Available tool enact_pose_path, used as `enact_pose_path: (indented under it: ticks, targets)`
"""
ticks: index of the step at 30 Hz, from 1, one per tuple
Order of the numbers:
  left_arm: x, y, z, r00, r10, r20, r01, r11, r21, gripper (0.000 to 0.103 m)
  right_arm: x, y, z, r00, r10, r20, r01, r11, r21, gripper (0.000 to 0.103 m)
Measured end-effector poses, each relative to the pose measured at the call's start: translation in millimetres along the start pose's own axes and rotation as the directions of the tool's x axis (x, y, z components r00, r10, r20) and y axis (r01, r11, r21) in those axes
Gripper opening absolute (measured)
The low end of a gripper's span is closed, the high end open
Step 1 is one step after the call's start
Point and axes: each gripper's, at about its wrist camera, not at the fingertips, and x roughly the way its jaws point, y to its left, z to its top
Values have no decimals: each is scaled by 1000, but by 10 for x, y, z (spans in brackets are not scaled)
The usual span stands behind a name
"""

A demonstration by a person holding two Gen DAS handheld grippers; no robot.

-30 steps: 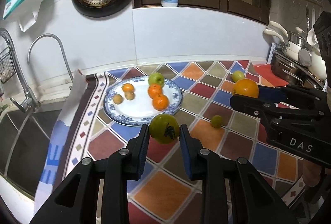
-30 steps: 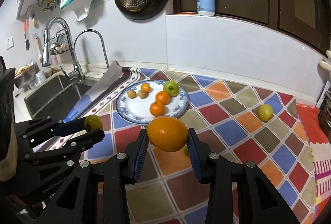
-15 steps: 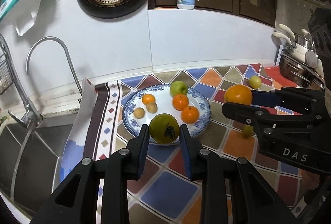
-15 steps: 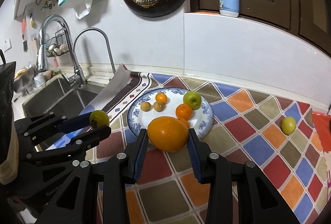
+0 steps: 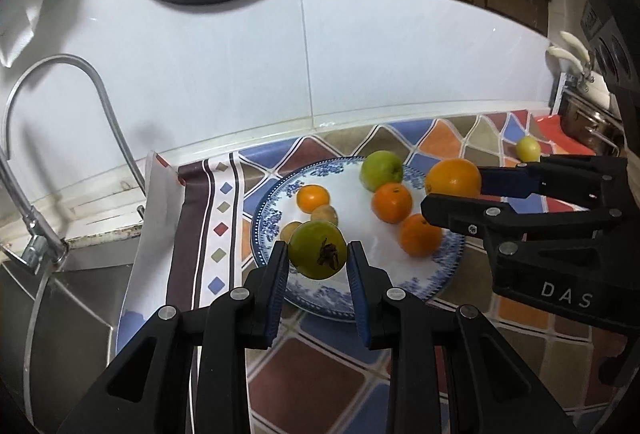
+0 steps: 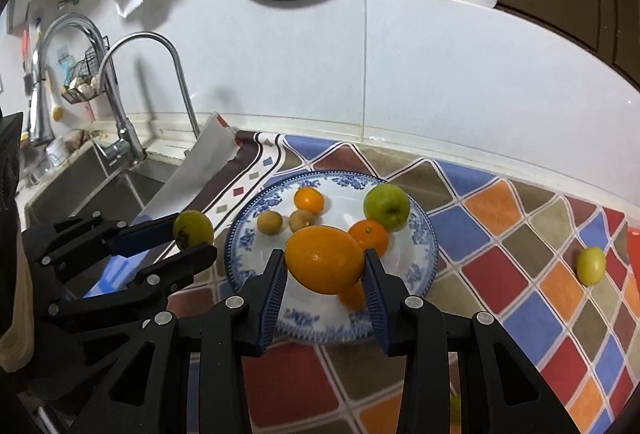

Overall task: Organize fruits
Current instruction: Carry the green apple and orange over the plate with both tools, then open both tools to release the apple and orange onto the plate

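Both grippers are loaded: left gripper (image 5: 318,260) fingers clamp a greenish persimmon (image 5: 318,250), right gripper (image 6: 325,270) fingers grip a big orange (image 6: 324,260), each hanging over the blue-patterned plate (image 6: 420,274) on the table (image 6: 500,234).

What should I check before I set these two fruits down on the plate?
1. Left tongs gripping the green fruit firmly: ok, pads press both sides.
2. Right tongs gripping the big orange: ok, clamped on both sides.
3. Both fruits over the plate: cannot tell exactly; they look to hang near its front part.
4. Free space on the plate: ok, bare white patch in the middle and front, beside the green apple and the small oranges.
5. The two tongs clear of each other: ok, there is a gap between them.
6. Fruit left on the cloth: not ok, a small yellow-green fruit lies off to the right.
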Motion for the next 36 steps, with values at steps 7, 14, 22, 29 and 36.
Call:
enact_pose_path:
  ticks: [7,14,22,29,36]
  targets:
    - [313,76,7,999,-14,-38,14,1000,4,30,368,-34,79,999,12,-47,-12,1000,-7,39]
    - [529,123,5,998,-13,-58,13,1000,1,30,594,-70,83,996,21,-85,-21,1000,-4,39]
    - [559,164,16,999,5,-50,-6,1000,-16,49,679,-86,112,995,23,-96,-23,1000,1,39]
    - [401,167,37,999,41,-34,-42,999,-31,68,514,-137,95,997,-16,-70,17,1000,16,40]
    - [107,53,39,998,67,0,-67,998,-23,88,178,-190,34,997,-75,-24,76,997,30,51]
